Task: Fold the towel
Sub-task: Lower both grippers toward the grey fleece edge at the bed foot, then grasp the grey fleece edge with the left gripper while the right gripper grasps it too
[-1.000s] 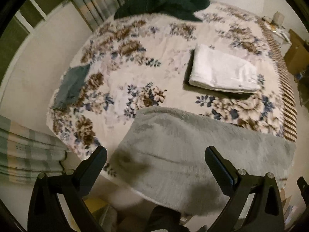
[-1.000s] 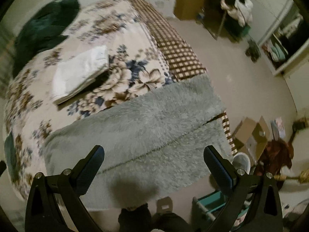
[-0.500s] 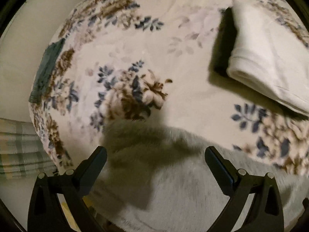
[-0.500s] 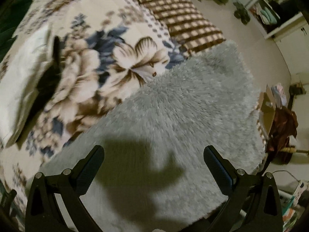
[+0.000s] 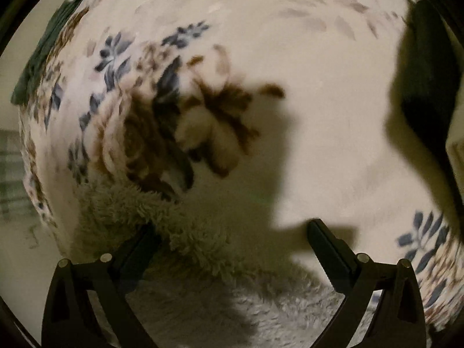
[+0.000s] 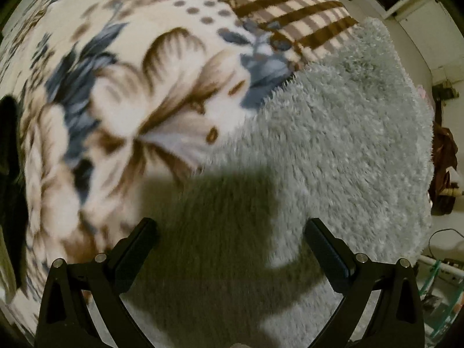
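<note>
Left wrist view: the left gripper [image 5: 232,249] has dropped close over the grey towel [image 5: 203,249] edge at lower frame, jaws wide but closing; the right gripper [image 6: 232,243] hangs wide above the towel too.

Flat floral blanket [image 5: 319,116] lies open beyond the towel [image 6: 333,145]; nothing obstructs.

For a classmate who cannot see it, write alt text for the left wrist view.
The left gripper, jaws closing, points down at a corner of the fluffy grey towel on a floral blanket, not yet pinching it.
</note>
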